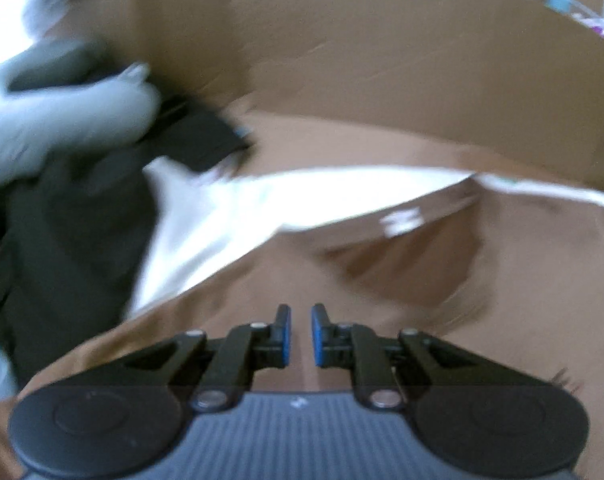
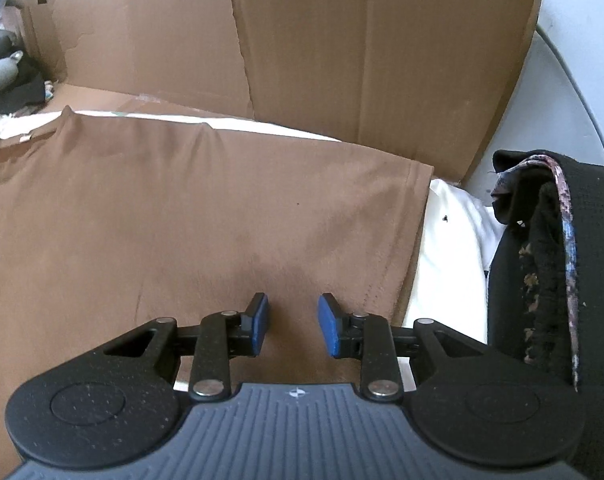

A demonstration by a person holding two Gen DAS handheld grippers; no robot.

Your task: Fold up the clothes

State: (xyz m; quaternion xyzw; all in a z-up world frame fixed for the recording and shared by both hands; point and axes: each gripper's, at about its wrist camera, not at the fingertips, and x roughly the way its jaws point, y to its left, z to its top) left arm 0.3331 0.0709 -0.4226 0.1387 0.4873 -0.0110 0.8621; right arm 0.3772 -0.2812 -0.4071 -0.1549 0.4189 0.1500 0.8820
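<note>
My right tongs (image 2: 293, 326) hover spread and empty over the flat brown cotton T-shirt (image 2: 205, 216), its sleeve hem at two o'clock; my left tongs (image 1: 300, 336), barely parted, hold nothing; whichever fold is due needs an edge pinched.

Two wrist cameras, both low and close over the cloth.
Each faces forward to the far cardboard wall (image 2: 302, 40); both views share the brown shirt (image 2: 181, 220).

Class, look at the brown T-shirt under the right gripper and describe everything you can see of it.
The brown T-shirt is soft knit cloth, spread nearly flat on white fabric in front of upright cardboard. Its collar is at upper left, a stitched hem runs down its right edge, and dark printed lettering shows at far left. The open right gripper hovers over its near edge.
</note>
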